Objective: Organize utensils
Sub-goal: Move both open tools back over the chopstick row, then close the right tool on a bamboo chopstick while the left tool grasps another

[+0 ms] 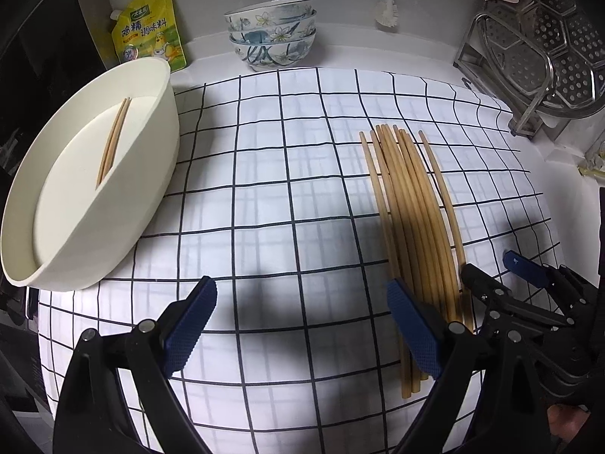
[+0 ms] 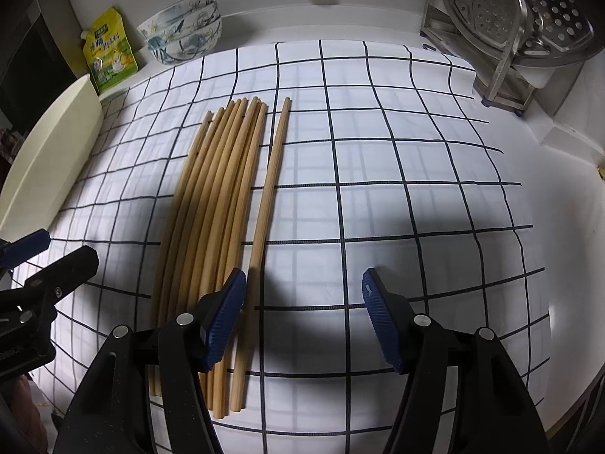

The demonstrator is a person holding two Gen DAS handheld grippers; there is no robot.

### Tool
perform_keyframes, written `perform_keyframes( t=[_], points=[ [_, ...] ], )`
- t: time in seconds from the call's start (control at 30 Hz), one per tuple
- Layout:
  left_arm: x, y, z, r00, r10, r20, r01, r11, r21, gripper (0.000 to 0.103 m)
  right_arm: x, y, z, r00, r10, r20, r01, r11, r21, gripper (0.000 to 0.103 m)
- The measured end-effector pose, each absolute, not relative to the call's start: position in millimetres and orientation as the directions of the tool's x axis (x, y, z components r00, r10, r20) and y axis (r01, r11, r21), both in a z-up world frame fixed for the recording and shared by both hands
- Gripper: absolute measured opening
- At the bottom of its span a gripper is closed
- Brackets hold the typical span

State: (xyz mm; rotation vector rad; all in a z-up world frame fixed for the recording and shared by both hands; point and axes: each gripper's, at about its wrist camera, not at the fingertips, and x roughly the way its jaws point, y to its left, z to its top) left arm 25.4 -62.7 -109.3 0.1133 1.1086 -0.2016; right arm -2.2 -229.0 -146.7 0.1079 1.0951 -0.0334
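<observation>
Several wooden chopsticks (image 1: 412,208) lie side by side on the checked cloth (image 1: 283,189); one chopstick (image 2: 270,189) lies slightly apart on the right of the bundle (image 2: 215,208). A cream oval tub (image 1: 94,196) at the left holds two chopsticks (image 1: 113,140). My left gripper (image 1: 302,302) stands wide open just above the cloth, and its right pad overlaps the bundle's near ends. My right gripper (image 2: 304,295) is open, its left pad over the bundle, the lone chopstick's near end between its jaws, untouched. Each gripper shows in the other's view: right gripper (image 1: 497,268), left gripper (image 2: 53,253).
Stacked flower-pattern bowls (image 1: 272,34) and a yellow seasoning pouch (image 1: 151,30) stand at the back by the wall. A steel rack with perforated trays (image 1: 529,56) fills the back right corner. A white brush (image 1: 385,7) hangs on the wall. The tub's side (image 2: 53,159) borders the cloth's left.
</observation>
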Motion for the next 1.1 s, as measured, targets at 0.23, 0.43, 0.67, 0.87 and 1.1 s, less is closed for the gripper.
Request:
perform_keyframes(
  t=[0.23,0.43,0.67,0.87,1.1],
  points=[
    [26,-74,-116,0.444,-0.126,-0.887,0.225,0.974,-0.025,0.092,-7,-244,-147,0.464,0.007,-0.886,0.104,0.993,0.062,0.061],
    [33,-83,-125,0.457,-0.107,-0.883,0.218,0.976,-0.005,0.092,-11,-258,-147,0.464,0.002,-0.886,0.128,0.989,0.069,0.061],
    [38,-89,-136,0.451,-0.086,-0.889,0.212,0.977,0.014,0.092,-12,-258,-144,0.481,0.023,-0.877,0.110,0.990,0.086,0.061],
    [40,-94,-146,0.441,-0.056,-0.896,0.211,0.977,0.043,0.092,-8,-256,-144,0.482,0.029,-0.875,0.103,0.991,0.090,0.061],
    [39,-85,-151,0.428,-0.037,-0.903,0.185,0.982,0.047,0.094,-1,-252,-143,0.486,0.036,-0.873,0.079,0.993,0.085,0.061]
  ],
)
